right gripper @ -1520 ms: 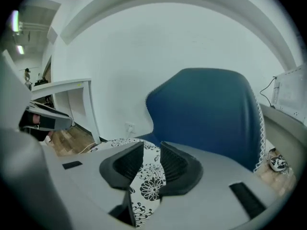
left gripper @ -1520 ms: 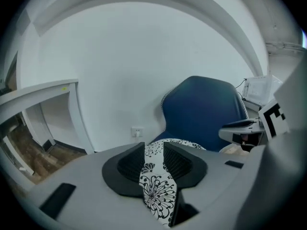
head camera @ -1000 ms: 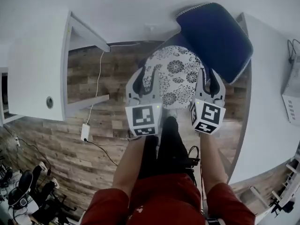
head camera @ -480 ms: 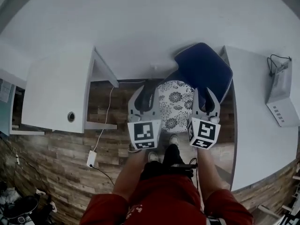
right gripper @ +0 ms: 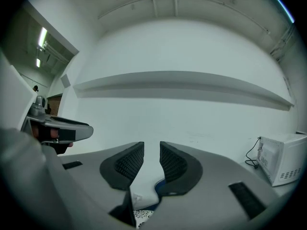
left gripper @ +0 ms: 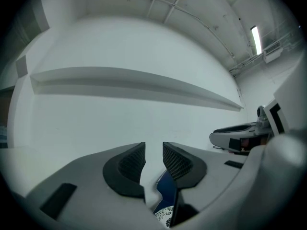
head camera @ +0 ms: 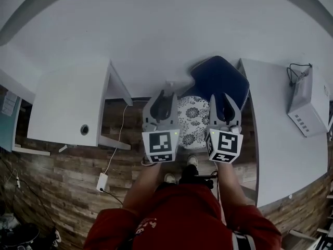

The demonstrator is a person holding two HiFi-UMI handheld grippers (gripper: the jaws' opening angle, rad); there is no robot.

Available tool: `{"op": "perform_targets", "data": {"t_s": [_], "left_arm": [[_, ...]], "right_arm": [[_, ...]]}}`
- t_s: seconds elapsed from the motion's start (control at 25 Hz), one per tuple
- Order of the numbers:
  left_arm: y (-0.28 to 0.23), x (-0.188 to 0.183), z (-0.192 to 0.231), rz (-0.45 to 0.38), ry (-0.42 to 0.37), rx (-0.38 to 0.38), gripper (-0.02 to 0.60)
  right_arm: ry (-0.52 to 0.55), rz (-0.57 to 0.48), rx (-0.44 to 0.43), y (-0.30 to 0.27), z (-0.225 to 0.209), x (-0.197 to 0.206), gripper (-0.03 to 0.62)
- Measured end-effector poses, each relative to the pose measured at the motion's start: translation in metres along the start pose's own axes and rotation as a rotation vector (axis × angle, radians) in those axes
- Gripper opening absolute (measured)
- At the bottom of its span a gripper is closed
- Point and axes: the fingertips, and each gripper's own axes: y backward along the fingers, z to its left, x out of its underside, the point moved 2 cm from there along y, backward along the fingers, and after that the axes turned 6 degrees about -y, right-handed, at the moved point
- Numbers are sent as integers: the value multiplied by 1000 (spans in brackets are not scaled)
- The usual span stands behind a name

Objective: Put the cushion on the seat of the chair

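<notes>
**Left tabletop** (head camera: pixel 67 105): white, well to the left of the chair; plays no part here.

**Left gripper** (head camera: pixel 161 99): held over the cushion's left edge and aimed at the wall. Its jaws stand a narrow gap apart with nothing between them.

**Cushion** (head camera: pixel 192 120): floral, lying on the seat of the blue chair (head camera: pixel 218 79) in front of the backrest, as the task asks.

**Right gripper** (head camera: pixel 224 102): over the cushion's right edge, jaws likewise narrowly parted and empty.

**Handling note:** by my judgement only a check remains: is the cushion square to the backrest, with no overhang? Hold both grippers off the fabric so it is not dragged.

**Hidden:**
- The seat itself lies under the cushion.
- The grippers cover the cushion's side edges.
- Each gripper view shows only a sliver of it below the jaws.
- Whether it lies flat cannot be told.
</notes>
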Motion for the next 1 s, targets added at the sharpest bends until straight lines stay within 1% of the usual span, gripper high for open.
{"op": "perform_targets", "data": {"t_s": [0.2,0.24,0.44,0.52,0.72,1.0], "left_arm": [[6,-15,-3,-32,-12,8,111],[7,-17,-4,-39,-12,8,97],[8,-27,-5,-63,-19,25,45],[7,-29,-7,-64,-21,38,33],[4,-30,-11,-63,-32,60,28],[3,-31,-17,-71,-27,65,28]], "right_arm": [[5,-5,-7,7,2,-8,101],[6,-9,-8,7,3,-9,96],[14,-14,-21,8,10,-18,40],[12,-17,-24,9,10,-21,31],[21,-14,-31,9,14,-23,28],[30,-11,-17,12,7,-22,28]]}}
